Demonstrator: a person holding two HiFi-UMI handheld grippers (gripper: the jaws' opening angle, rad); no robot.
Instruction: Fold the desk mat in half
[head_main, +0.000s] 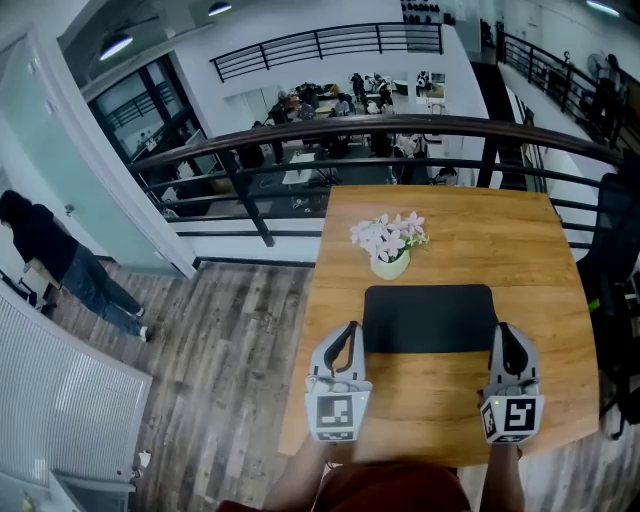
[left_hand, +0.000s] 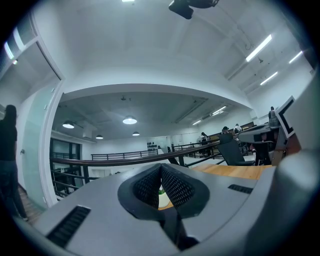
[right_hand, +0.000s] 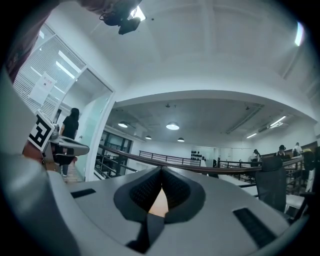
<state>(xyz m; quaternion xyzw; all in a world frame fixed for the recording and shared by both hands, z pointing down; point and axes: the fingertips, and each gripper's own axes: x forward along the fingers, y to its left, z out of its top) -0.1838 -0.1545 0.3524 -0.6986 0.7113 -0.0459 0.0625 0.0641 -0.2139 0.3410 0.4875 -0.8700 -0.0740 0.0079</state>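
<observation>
A black desk mat (head_main: 430, 318) lies flat on the wooden table (head_main: 450, 230), its near edge between my two grippers. My left gripper (head_main: 348, 328) rests at the mat's near left corner and my right gripper (head_main: 506, 330) at its near right corner, both beside the mat. In the left gripper view my left gripper (left_hand: 160, 167) has its black pads closed together with nothing between them. In the right gripper view my right gripper (right_hand: 161, 171) is closed the same way and empty. Both point level over the table.
A small pot of pink flowers (head_main: 389, 243) stands just beyond the mat's far edge. A dark curved railing (head_main: 300, 140) runs behind the table. A black chair (head_main: 612, 260) stands at the table's right. A person (head_main: 60, 262) is on the wood floor at far left.
</observation>
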